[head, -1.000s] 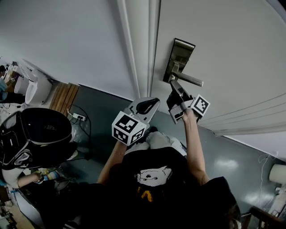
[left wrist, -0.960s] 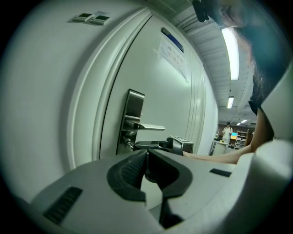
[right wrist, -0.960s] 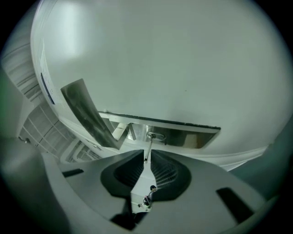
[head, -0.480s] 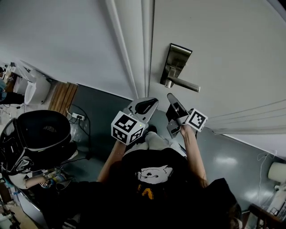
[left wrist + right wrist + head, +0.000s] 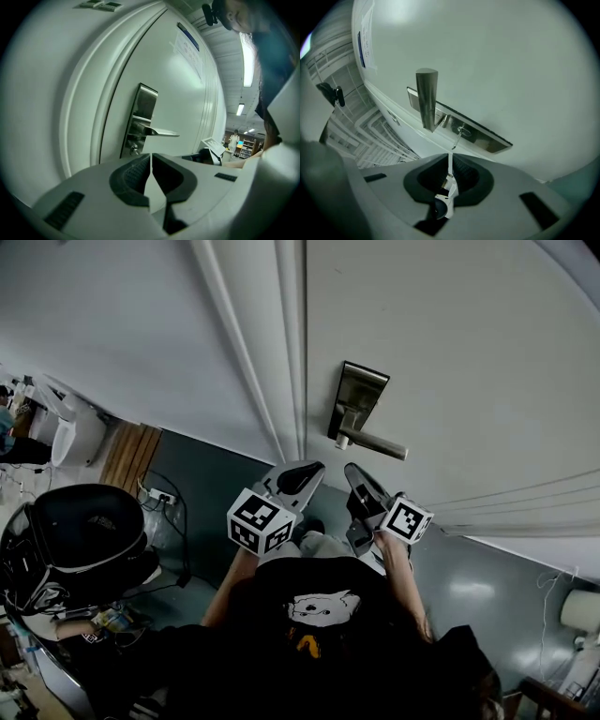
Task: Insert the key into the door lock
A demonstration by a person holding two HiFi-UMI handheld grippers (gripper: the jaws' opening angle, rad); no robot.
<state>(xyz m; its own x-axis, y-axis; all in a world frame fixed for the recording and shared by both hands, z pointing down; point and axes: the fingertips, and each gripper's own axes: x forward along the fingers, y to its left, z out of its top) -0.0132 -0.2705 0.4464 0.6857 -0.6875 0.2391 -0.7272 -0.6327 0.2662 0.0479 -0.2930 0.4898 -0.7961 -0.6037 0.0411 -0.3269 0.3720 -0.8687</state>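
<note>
One door (image 5: 450, 352), one steel lock plate (image 5: 353, 399), one lever handle (image 5: 375, 443), one key (image 5: 457, 138), two grippers. The left gripper (image 5: 151, 161) and the right gripper (image 5: 449, 161) each have jaws pressed together, at the bottom of their frames and apart from the lock. Both gripper views show the key sticking out of the keyhole beneath the lever. The head view shows there only a pale speck, but it alone shows the person's black shirt (image 5: 319, 634).

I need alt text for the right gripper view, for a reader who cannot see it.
A small key sticks out of the metal lock plate on a white door, beside the lever handle, which points toward the camera. Below it, apart from the key, the right gripper has its jaws together.
</note>
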